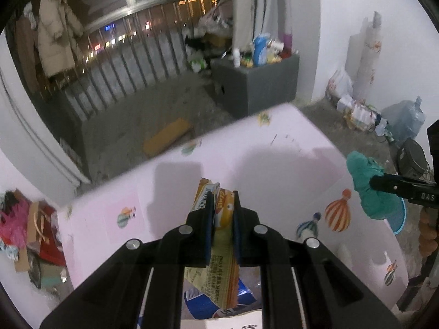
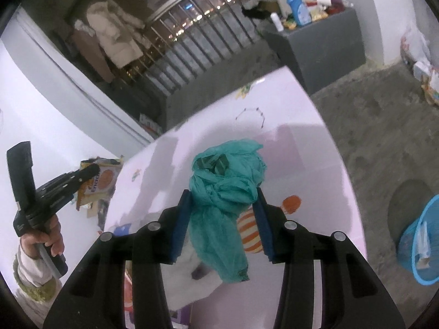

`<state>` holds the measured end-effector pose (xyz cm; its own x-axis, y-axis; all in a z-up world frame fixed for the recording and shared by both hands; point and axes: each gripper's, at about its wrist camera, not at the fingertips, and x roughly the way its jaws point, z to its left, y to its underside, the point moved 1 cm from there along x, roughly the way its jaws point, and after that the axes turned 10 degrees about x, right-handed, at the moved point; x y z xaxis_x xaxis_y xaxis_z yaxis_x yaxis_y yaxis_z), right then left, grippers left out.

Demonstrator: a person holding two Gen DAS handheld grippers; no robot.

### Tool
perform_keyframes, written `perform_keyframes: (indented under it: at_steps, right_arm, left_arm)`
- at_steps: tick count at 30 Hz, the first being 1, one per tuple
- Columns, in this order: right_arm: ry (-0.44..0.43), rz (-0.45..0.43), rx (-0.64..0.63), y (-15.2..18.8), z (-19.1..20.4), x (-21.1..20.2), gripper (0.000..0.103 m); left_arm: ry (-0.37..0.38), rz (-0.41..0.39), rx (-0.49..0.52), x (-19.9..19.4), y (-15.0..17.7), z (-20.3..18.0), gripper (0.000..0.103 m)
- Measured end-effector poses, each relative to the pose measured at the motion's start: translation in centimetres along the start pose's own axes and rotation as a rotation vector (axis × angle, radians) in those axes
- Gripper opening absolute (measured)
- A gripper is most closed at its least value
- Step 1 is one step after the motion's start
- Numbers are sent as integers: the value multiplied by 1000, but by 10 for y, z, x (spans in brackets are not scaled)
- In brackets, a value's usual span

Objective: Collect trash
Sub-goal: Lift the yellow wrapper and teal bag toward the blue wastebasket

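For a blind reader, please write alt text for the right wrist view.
The right claw grips a crumpled teal plastic bag above a pink table. At left, a hand holds the left claw with a snack wrapper; a blue basket stands at right.

A: Snack wrapper (image 1: pixel 222 211): glossy printed plastic film, creased. Teal bag (image 2: pixel 225 189): thin crinkled plastic, slight sheen.

B: Table cover (image 1: pixel 274 159)?

A: Smooth pink sheet, faintly glossy, printed balloons. Gripper fingers (image 1: pixel 204 230): matt black plastic, blue pads, shiny metal pins. Floor (image 2: pixel 370 137): rough grey concrete. Basket (image 2: pixel 414 241): blue plastic mesh.
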<state>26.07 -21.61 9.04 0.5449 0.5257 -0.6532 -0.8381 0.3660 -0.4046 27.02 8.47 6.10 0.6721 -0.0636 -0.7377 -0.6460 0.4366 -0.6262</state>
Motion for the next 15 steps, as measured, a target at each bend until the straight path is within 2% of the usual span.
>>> perform_keyframes:
  at_steps: [7,15]
  right_arm:
    - [-13,-91,9,3,-5,-33,42]
    - [-14,-169,72,9,-32,-68,42]
  left_arm:
    - [43,-106,53,-41,-21,-29,11]
    - [110,-183,178,-68,-42,-80,11]
